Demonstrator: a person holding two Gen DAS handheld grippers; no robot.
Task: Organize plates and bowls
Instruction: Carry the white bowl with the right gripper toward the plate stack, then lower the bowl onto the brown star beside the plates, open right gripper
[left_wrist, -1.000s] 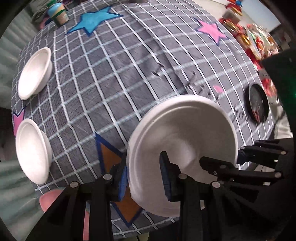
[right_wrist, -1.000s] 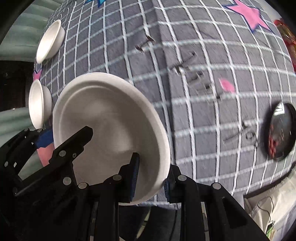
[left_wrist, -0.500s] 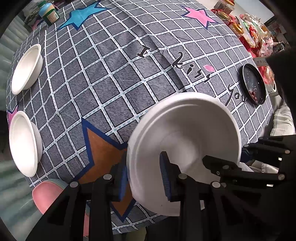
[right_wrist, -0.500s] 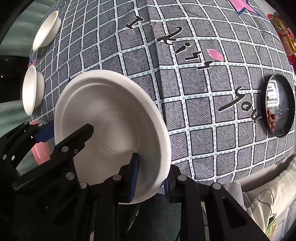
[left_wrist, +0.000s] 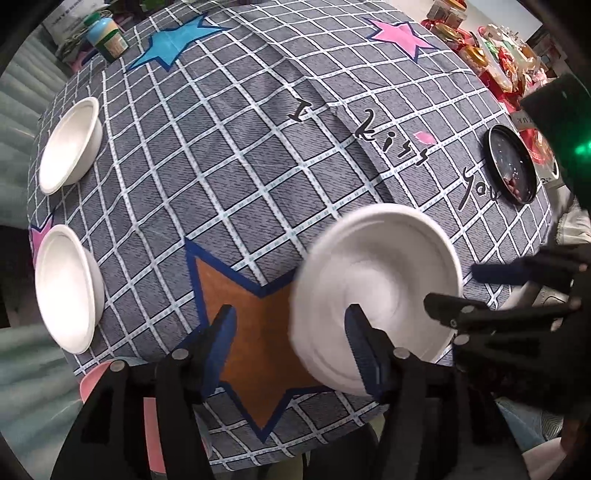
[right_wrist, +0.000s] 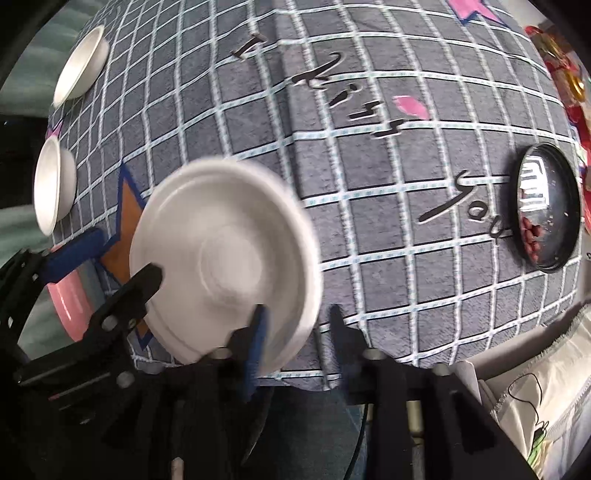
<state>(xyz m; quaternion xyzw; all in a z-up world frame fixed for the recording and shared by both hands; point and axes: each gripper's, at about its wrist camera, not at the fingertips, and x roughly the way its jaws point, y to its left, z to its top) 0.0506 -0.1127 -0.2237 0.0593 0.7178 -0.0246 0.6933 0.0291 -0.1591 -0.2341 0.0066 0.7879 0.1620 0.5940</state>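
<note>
Grey checked cloth (left_wrist: 258, 155) with coloured stars and black script covered the table, and a white paper plate (left_wrist: 376, 291) sat low and right of centre in my left wrist view, overlapping the brown star (left_wrist: 251, 332) near the table's near edge. Both my tools were letting go of it at once: my left gripper (left_wrist: 291, 350) had its jaws opening, one blue pad off to the plate's left over the star and the other at its lower rim, neither pressing; my right gripper (right_wrist: 295, 332) was opening too, the plate's rim between the pads but not pinched. The plate looked blurred, so I could not tell whether it had fully settled. Two white bowls (left_wrist: 70, 144) (left_wrist: 66, 288) stood apart at the left edge of that view, and a black dish (left_wrist: 511, 164) lay at the far right. I judged the plate's placing as the step in hand. Next I would need to draw both tools clear without catching the rim, then reach left for a bowl.
</note>
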